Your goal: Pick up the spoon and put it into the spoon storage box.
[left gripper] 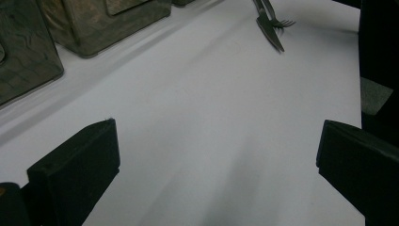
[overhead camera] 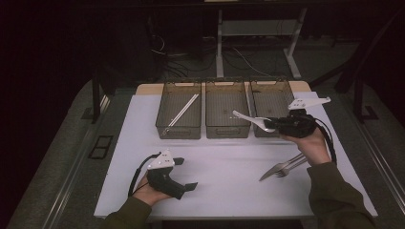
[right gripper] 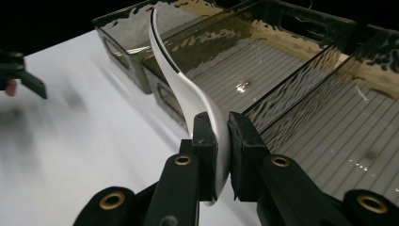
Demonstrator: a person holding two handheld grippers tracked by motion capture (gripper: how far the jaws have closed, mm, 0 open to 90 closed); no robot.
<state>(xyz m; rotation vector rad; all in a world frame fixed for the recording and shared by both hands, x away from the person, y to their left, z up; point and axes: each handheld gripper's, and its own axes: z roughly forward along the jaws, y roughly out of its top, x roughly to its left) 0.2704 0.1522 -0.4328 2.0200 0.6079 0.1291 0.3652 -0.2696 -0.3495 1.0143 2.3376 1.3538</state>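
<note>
1. High view: one big table (overhead camera: 229,191) with a white top fills the middle.
2. Three clear brown bins stand side by side at the far edge of the table: the left bin (overhead camera: 179,128), the middle bin (overhead camera: 227,129) and the right bin (overhead camera: 272,86).
3. Two white sticks (overhead camera: 184,109) lie slanted in the left bin. The middle bin looks bare inside.
4. Two hands come in from the bottom, each holding one black claw.
5. The right claw (overhead camera: 273,125) is up by the front of the right bin. It is pinched tight on one white spoon (overhead camera: 249,118). The spoon's handle sticks out to the left, over the front of the middle bin. In the right gripper view the two jaws squeeze the spoon (right gripper: 207,117) between them, with the bins just behind.
6. The left claw (overhead camera: 185,174) rests low on the table, near the front left. Its jaws are wide apart with nothing in them.
7. One fork (overhead camera: 292,167) and one knife (overhead camera: 277,169) lie together on the table, just under the right hand.
</note>
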